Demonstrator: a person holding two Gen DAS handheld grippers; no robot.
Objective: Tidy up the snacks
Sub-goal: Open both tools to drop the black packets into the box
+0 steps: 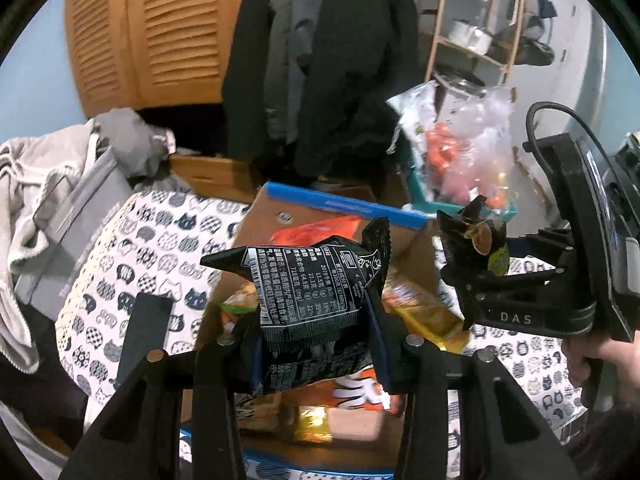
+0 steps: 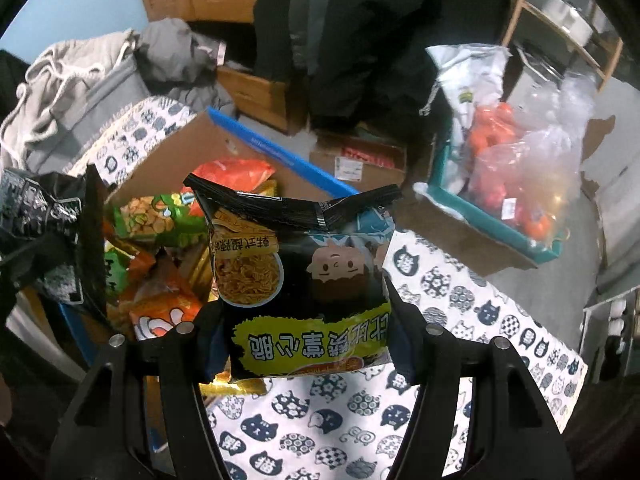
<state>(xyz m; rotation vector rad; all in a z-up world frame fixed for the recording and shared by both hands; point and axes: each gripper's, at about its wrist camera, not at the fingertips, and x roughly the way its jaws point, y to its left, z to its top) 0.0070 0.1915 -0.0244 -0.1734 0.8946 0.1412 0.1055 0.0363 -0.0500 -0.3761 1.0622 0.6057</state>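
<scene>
My left gripper (image 1: 316,320) is shut on a black snack packet (image 1: 312,288), back label facing me, held above an open cardboard box (image 1: 256,220) with several snack packets inside. My right gripper (image 2: 306,320) is shut on a second black noodle-snack packet (image 2: 300,276) with a yellow band, held over the cat-print cloth (image 2: 460,304) just right of the box (image 2: 180,148). In the left wrist view the right gripper (image 1: 476,276) shows at the right with its packet (image 1: 480,236). In the right wrist view the left gripper's packet (image 2: 36,208) shows at the left edge.
The box holds orange (image 2: 232,170), green (image 2: 156,216) and yellow packets. A teal tray (image 2: 492,216) with clear bags of orange items stands at the right. Grey clothes (image 1: 48,172) lie at the left. A wooden rack (image 1: 476,40) and hanging coats (image 1: 340,60) stand behind.
</scene>
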